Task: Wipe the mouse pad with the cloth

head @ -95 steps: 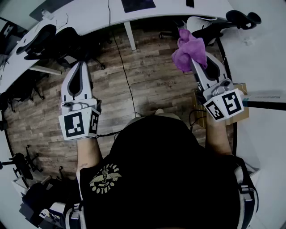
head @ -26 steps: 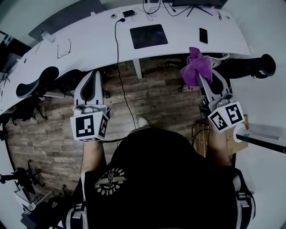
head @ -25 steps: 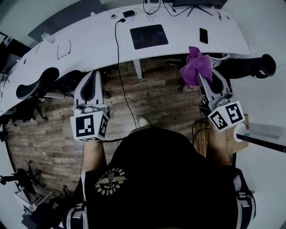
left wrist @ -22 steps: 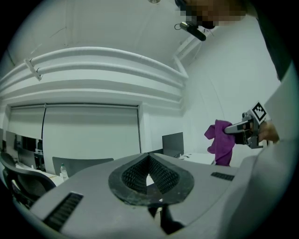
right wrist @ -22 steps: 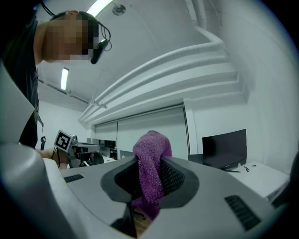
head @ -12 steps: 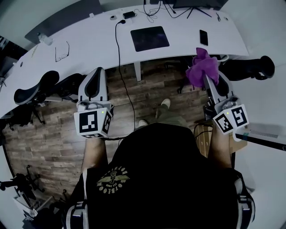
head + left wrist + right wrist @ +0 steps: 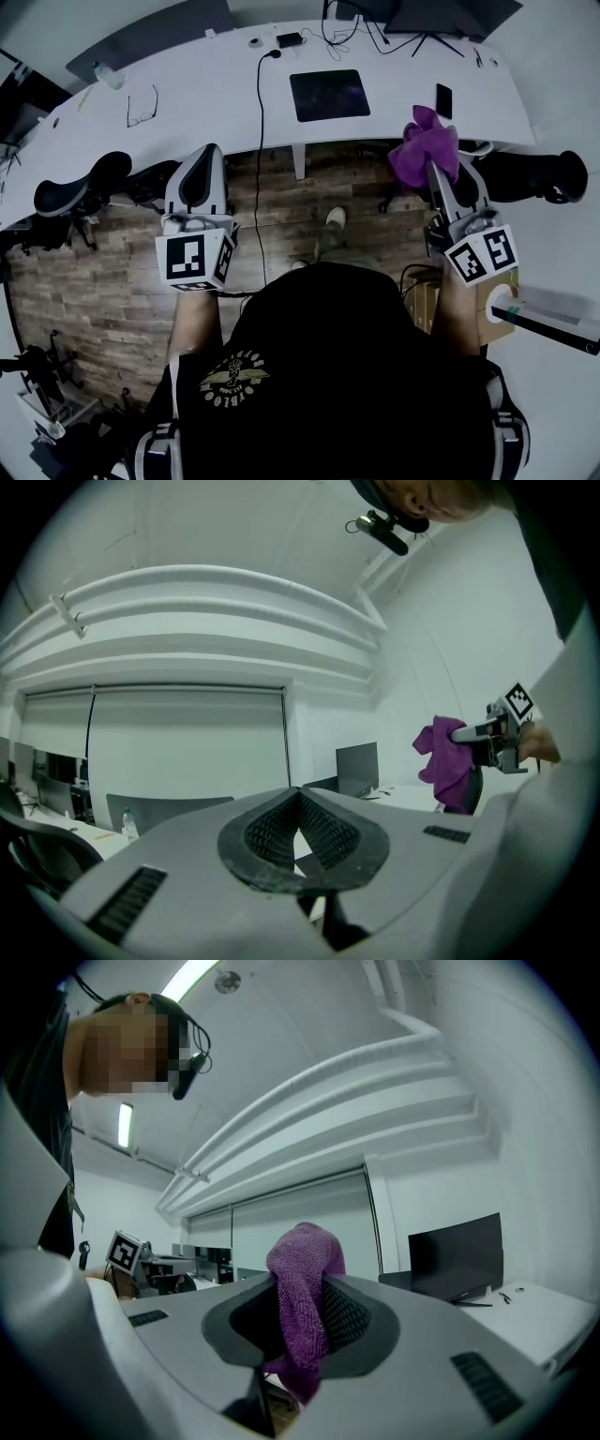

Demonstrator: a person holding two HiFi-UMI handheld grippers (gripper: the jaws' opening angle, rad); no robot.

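Observation:
A dark mouse pad (image 7: 330, 95) lies flat on the long white desk (image 7: 206, 94) ahead of me. My right gripper (image 7: 433, 165) is shut on a purple cloth (image 7: 425, 147), which bunches above the jaws just short of the desk's front edge. In the right gripper view the cloth (image 7: 302, 1312) hangs pinched between the two pads. My left gripper (image 7: 205, 150) is held over the wooden floor, short of the desk, and is shut with nothing in it; its pads (image 7: 298, 832) meet in the left gripper view, where the cloth (image 7: 443, 764) shows off to the right.
On the desk lie glasses (image 7: 142, 104), a black phone (image 7: 443, 99), a bottle (image 7: 108, 75), a cable (image 7: 262, 112) hanging to the floor, and a monitor base (image 7: 441, 19). Office chairs (image 7: 84, 183) stand under the desk at left and right (image 7: 534, 175). A cardboard box (image 7: 497, 309) sits by my right arm.
The desk and mouse pad have come nearer and more central as I walk toward them. Both grippers kept their pose, the right still shut on the cloth.

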